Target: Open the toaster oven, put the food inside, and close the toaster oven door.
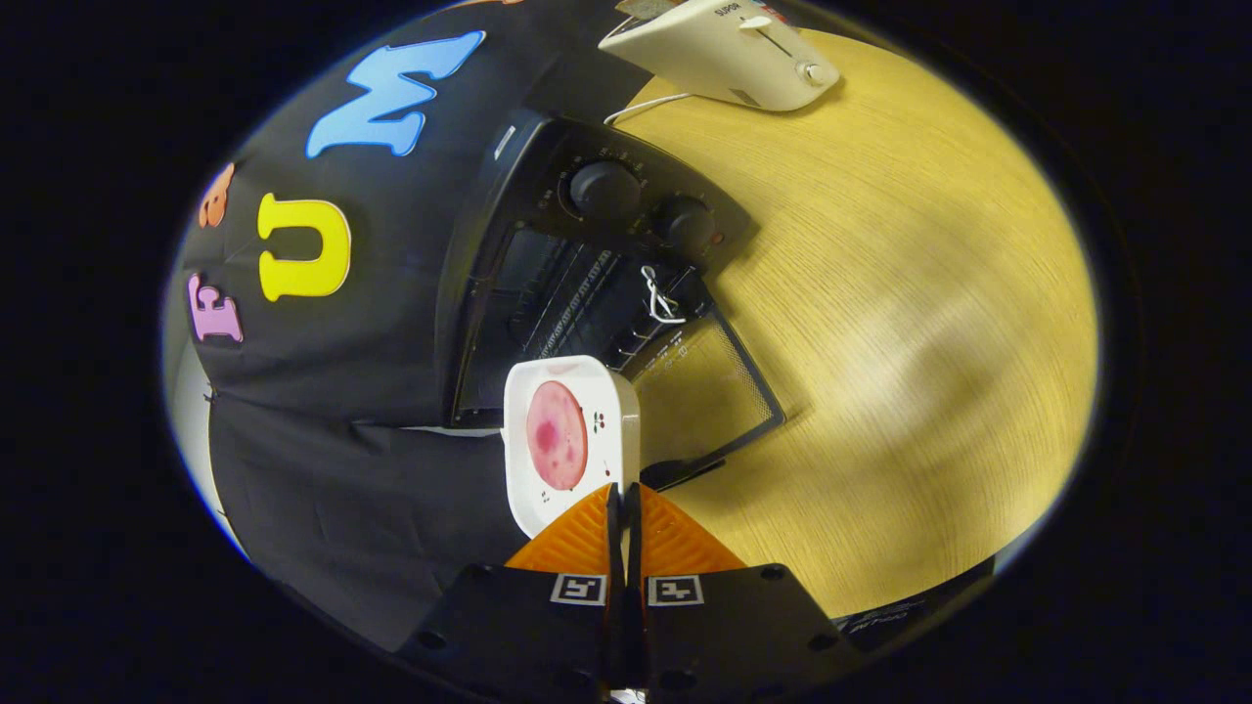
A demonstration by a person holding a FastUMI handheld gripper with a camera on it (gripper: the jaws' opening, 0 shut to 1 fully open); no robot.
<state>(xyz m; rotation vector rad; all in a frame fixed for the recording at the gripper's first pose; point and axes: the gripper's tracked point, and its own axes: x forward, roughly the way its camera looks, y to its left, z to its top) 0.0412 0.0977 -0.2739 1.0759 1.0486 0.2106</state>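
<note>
Between the nearly closed gripper (624, 499) fingers sits a square white plate (616, 396), pinched, with round pink food (557, 435); beyond, black oven (587, 284), door (709, 396) open.

The claw (623, 501) grips the near edge of a plate (570, 440) carrying a slice of food (557, 435); beyond it the toaster oven (587, 264) stands on the surface (910, 323) with its door (706, 396) lowered, a toaster (729, 54) further behind

White plate (572, 435) with pink food slice (557, 435), before open black toaster oven (587, 284)
</note>
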